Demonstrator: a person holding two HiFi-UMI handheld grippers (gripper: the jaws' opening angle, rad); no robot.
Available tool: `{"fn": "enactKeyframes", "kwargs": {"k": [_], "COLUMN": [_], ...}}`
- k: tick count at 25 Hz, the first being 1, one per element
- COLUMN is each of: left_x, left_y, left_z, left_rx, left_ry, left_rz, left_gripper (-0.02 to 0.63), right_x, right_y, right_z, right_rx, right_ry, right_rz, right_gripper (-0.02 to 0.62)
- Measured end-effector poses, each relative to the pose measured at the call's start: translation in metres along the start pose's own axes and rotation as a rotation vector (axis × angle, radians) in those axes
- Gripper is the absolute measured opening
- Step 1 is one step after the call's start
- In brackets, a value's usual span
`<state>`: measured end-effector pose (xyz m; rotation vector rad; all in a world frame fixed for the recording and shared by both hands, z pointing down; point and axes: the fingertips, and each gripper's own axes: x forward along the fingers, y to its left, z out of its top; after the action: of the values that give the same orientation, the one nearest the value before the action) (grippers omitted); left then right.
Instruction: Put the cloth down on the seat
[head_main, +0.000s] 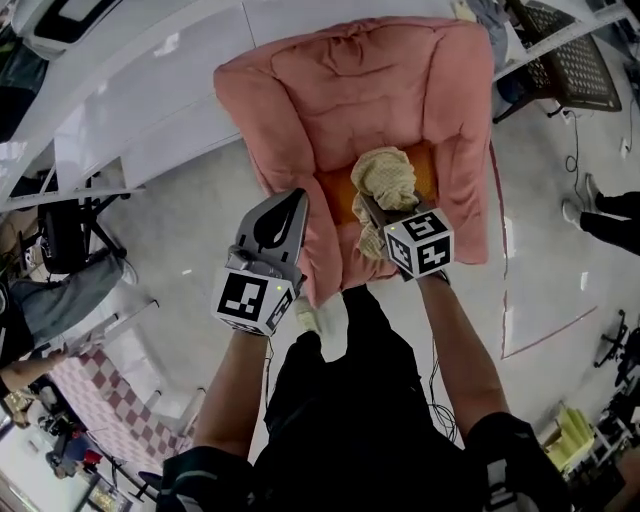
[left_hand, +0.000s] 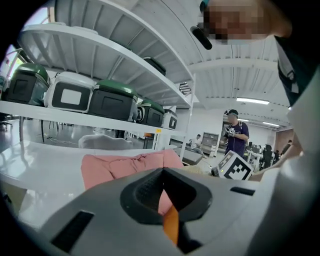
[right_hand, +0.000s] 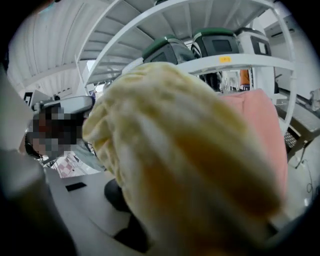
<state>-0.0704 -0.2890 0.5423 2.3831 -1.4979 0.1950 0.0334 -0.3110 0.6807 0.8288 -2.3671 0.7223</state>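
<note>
A pink armchair (head_main: 350, 80) with an orange seat (head_main: 425, 175) stands in front of me. My right gripper (head_main: 378, 212) is shut on a crumpled pale-yellow cloth (head_main: 385, 178), which it holds over the front of the seat. The cloth bunches above the jaws and hides them, and a fold hangs below. In the right gripper view the cloth (right_hand: 185, 160) fills most of the picture, with the armchair (right_hand: 255, 120) behind. My left gripper (head_main: 288, 205) is shut and holds nothing, above the chair's left armrest. In the left gripper view the gripper (left_hand: 165, 175) points at the armchair (left_hand: 115, 167).
A white shelf unit (head_main: 150, 90) runs along the left, with green-lidded bins (left_hand: 115, 100) on it. A black mesh chair (head_main: 570, 60) stands at the back right. A person's feet (head_main: 600, 215) show at the right edge. Another person (left_hand: 235, 132) stands far off.
</note>
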Motion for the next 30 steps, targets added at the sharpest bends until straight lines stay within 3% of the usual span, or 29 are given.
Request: {"fn": "enactKeyframes", "kwargs": {"k": [10, 18, 25, 30], "left_x": [0.029, 0.049, 0.052, 0.045], "left_y": [0.044, 0.055, 0.057, 0.066], "left_z": [-0.056, -0.080, -0.089, -0.096], "left_rx": [-0.056, -0.092, -0.108, -0.115], "left_ry": [0.070, 0.115, 0.130, 0.132], "left_rz": [0.068, 0.084, 0.092, 0.107], "left_gripper": [0.006, 0.006, 0.006, 0.006], "right_x": [0.116, 0.163, 0.192, 0.199], "right_y": [-0.035, -0.049, -0.049, -0.051], "right_z": [-0.077, -0.103, -0.122, -0.113], "right_rx": [-0.078, -0.098, -0.093, -0.128], "right_ry": [0.252, 0.333, 0.390, 0.367], "right_rz": [0.020, 0.035, 0.068, 0.051], "right_gripper": [0.112, 0.129, 0.276, 0.325]}}
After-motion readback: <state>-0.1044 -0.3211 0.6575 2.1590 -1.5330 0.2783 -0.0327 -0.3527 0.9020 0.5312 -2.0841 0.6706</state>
